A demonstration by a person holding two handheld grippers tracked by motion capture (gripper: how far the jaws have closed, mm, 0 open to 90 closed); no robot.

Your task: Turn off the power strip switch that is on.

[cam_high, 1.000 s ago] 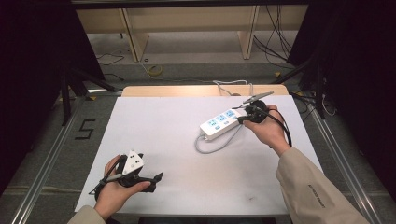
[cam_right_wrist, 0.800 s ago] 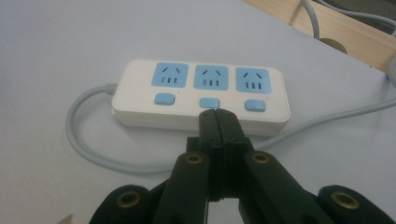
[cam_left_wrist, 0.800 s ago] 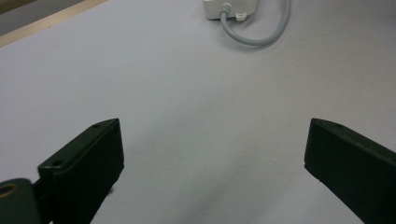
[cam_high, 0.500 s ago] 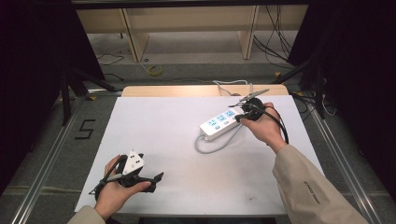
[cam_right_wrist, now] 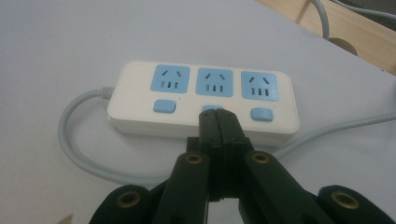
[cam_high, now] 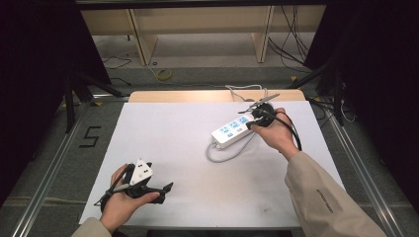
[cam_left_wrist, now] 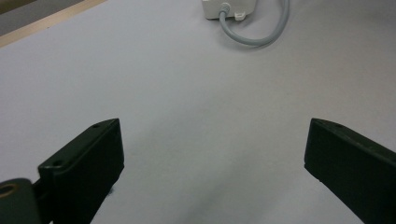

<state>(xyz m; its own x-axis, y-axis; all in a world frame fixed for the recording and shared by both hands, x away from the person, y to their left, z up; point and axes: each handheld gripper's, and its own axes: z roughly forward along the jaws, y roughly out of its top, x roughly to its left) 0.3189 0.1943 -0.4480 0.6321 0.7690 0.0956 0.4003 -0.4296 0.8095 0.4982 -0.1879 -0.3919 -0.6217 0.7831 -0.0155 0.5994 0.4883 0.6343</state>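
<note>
A white power strip (cam_high: 231, 131) with three blue sockets and three blue buttons lies at the right of the white mat (cam_high: 188, 148). My right gripper (cam_high: 249, 123) is shut, with nothing between its jaws. In the right gripper view its tip (cam_right_wrist: 217, 113) rests on the strip (cam_right_wrist: 135, 109) at the middle button, which it mostly hides. A small red light glows just above that button. My left gripper (cam_high: 154, 181) sits near the front left corner of the mat. Its jaws stand wide open over bare mat (cam_left_wrist: 212, 154), pointing toward the strip's cable end (cam_left_wrist: 229, 8).
The strip's grey cable (cam_high: 222, 157) loops toward the front, and another stretch (cam_right_wrist: 345, 126) runs off over the wooden far edge (cam_high: 197, 95). The floor to the left carries a "5" mark (cam_high: 90, 137). Shelving stands beyond the table.
</note>
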